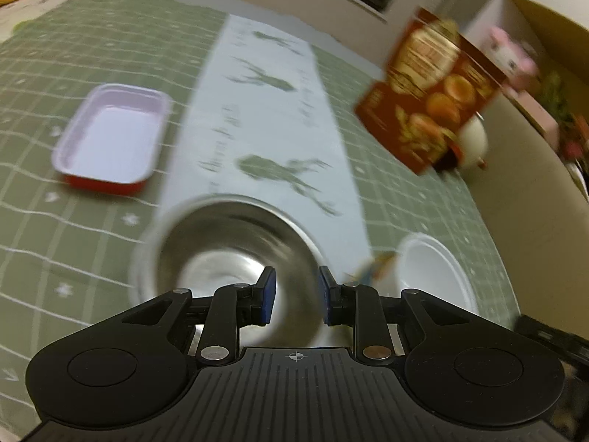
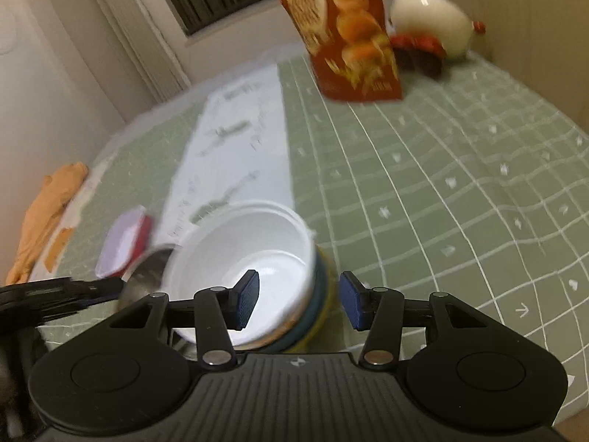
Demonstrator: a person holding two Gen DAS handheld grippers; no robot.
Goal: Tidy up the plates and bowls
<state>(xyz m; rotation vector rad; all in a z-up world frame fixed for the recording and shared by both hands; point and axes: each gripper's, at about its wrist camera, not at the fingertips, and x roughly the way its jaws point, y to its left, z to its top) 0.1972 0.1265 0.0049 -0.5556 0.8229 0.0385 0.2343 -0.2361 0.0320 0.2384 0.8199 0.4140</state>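
A steel bowl (image 1: 221,254) stands on the pale table runner (image 1: 265,110), just ahead of and below my left gripper (image 1: 297,296). That gripper is open; its blue pads (image 1: 267,296) hover over the bowl's near right side and grip nothing. A white bowl (image 2: 243,254) tops a stack of teal and yellow bowls (image 2: 316,316). My right gripper (image 2: 300,304) is open, its jaws straddling the stack's right rim without pressing. The white bowl (image 1: 434,276) also shows in the left wrist view, and the steel bowl (image 2: 147,276) in the right. A red dish with a white inside (image 1: 110,140) lies farther left.
A green checked tablecloth (image 2: 441,184) covers the table. A tall red food box (image 1: 430,88) and a white ceramic figure (image 2: 430,25) stand at the far right. An orange cloth (image 2: 48,213) lies at the left edge. Walls and a window lie beyond.
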